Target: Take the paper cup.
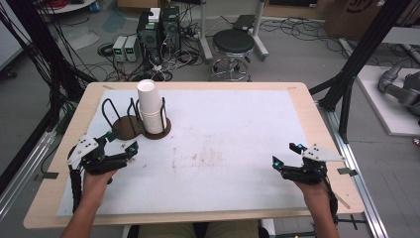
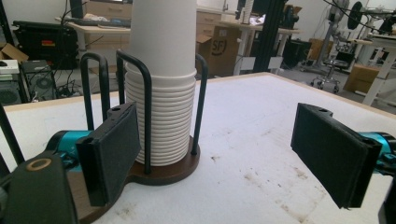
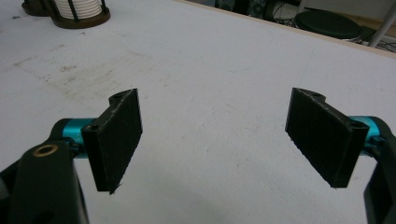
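A tall stack of white paper cups [image 1: 151, 106] stands in a black wire holder on a round brown base [image 1: 159, 134], at the table's back left. An empty twin holder [image 1: 124, 126] adjoins it on the left. My left gripper [image 1: 121, 141] sits just in front of the holders, open and holding nothing. In the left gripper view the cup stack [image 2: 161, 93] rises close ahead, a little left of centre, beyond the wide gap of the left gripper [image 2: 224, 149]. My right gripper [image 1: 286, 154] rests open near the front right of the table. In the right gripper view the right gripper [image 3: 215, 135] has only bare mat between its jaws, and the cup holder [image 3: 79, 14] sits far off at top left.
A white mat [image 1: 223, 148] with faint stains covers the wooden table [image 1: 317, 124]. Behind the table stand a black stool [image 1: 233, 42], computer boxes [image 1: 158, 29] and loose cables on the floor. Black frame posts [image 1: 356, 59] flank the table on both sides.
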{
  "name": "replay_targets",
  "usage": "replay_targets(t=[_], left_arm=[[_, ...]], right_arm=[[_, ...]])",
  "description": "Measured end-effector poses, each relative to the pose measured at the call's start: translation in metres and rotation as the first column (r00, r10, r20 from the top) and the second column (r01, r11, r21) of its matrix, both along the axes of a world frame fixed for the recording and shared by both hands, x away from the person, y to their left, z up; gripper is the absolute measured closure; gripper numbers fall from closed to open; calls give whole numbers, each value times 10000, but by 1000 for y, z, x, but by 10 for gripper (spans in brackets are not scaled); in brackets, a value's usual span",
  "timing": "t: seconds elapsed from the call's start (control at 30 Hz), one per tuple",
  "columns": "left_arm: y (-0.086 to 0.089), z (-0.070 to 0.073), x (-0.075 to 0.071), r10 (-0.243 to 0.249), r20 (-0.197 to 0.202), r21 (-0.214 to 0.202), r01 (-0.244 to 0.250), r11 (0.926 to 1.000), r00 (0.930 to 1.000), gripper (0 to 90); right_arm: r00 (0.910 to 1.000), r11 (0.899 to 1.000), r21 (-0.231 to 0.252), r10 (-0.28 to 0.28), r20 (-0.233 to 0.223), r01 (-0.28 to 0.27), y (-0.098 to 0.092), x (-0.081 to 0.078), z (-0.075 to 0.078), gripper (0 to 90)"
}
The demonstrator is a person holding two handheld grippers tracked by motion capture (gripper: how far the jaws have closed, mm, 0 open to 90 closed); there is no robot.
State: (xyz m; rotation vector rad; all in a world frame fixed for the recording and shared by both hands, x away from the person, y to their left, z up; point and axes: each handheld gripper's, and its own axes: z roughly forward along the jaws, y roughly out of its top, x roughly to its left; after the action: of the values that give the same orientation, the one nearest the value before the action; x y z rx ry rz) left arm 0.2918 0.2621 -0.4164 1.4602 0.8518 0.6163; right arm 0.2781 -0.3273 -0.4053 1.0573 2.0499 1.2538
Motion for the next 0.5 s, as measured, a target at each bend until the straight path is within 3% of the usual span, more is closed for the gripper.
replay_targets(t=[0.4, 0.5], left_arm=[[0, -2, 2, 150, -221, -23, -151, 9999, 9996, 159], [-1, -1, 0, 177, -237, 197, -173, 9997, 9996, 166]], right_arm=[[10000, 9999, 128, -14, -85, 15, -4, 1, -3, 191], [10000, 9998, 194, -24, 8, 24, -4, 0, -1, 191]])
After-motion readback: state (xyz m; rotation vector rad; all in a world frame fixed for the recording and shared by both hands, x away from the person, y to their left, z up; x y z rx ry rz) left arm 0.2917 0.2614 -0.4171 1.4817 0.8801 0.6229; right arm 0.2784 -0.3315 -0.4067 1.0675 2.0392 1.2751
